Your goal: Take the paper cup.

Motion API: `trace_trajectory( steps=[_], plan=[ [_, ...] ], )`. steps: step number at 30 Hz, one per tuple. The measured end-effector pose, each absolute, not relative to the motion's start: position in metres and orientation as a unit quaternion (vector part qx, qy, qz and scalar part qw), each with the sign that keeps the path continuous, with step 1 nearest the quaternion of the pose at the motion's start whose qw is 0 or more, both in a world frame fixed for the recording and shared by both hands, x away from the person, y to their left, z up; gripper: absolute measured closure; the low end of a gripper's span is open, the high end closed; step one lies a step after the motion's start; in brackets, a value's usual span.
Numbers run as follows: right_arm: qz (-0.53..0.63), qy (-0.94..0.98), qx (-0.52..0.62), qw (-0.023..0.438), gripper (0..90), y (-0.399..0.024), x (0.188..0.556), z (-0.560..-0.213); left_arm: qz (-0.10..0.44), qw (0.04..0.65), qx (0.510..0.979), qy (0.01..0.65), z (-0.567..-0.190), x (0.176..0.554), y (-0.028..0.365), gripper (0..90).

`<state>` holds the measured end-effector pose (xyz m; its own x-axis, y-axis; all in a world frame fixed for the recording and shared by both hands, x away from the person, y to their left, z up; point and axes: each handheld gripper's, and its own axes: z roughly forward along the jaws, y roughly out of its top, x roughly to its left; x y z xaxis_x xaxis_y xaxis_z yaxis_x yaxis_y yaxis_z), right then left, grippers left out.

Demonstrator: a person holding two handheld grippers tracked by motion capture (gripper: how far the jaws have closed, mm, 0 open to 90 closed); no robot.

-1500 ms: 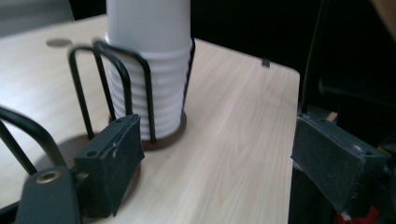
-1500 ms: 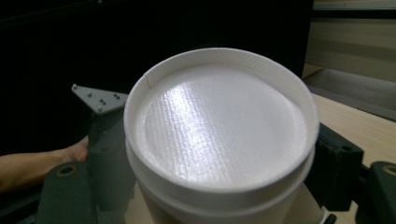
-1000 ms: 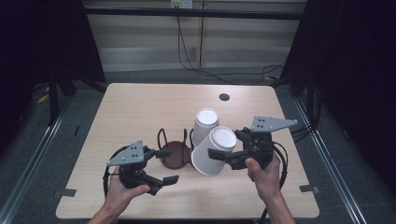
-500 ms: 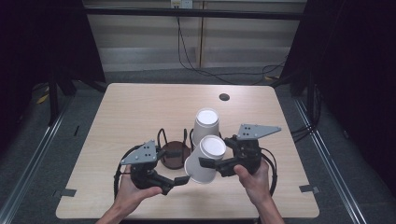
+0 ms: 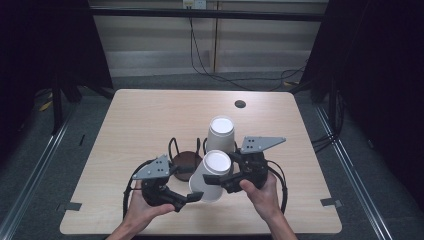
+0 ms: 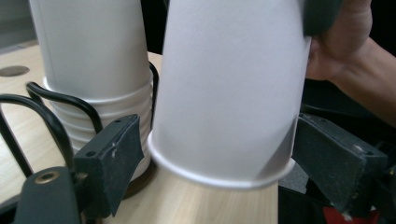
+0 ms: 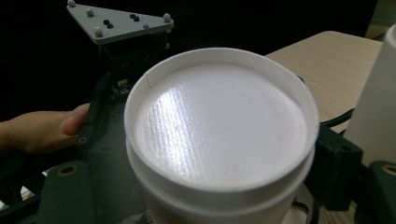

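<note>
Your left gripper (image 5: 192, 196) is sitting at the near left of the table (image 5: 130, 120), and its jaws are standing apart on either side of the rim of an upside-down white paper cup (image 5: 210, 176). In the left gripper view the two black pads (image 6: 114, 149) are flanking that rim, the left one just beside it and the right one (image 6: 334, 158) a little off; you are not pressing on the cup there as far as the pictures show.

Just beyond your left gripper, a black wire cup holder (image 5: 182, 157) is resting on the table with a dark round base showing in one ring.

The cup in hand is tilting, its base turned up and toward the camera above, its rim hanging just over the table's near edge. Your right gripper (image 5: 212, 178) is clamping this cup near its upper end; in the right gripper view the cup's base (image 7: 219, 126) is sitting between the jaws.

Behind it, a second stack of upside-down cups (image 5: 220, 134) is standing upright in the holder's far right ring, touching or almost touching the held cup.
</note>
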<state>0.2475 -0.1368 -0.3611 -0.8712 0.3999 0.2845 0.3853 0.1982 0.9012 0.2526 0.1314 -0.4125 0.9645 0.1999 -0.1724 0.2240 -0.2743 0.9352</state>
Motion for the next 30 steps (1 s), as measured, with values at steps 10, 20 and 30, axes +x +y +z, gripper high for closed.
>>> trace_trajectory(
  steps=[10, 20, 30],
  plan=[
    [0.574, 0.781, 0.244, -0.011, 24.1, -0.119, 0.25, -0.369, -0.007, 0.583, 0.803, 0.122, -0.419, 0.251, 0.124, 9.7],
    [0.574, 0.782, 0.243, -0.017, 24.1, -0.114, 0.25, -0.372, -0.018, 0.577, 0.807, 0.126, -0.427, 0.254, 0.118, 6.6],
    [0.577, 0.781, 0.238, -0.026, 24.1, -0.11, 0.251, -0.372, -0.029, 0.568, 0.812, 0.128, -0.431, 0.253, 0.114, 8.1]
  ],
)
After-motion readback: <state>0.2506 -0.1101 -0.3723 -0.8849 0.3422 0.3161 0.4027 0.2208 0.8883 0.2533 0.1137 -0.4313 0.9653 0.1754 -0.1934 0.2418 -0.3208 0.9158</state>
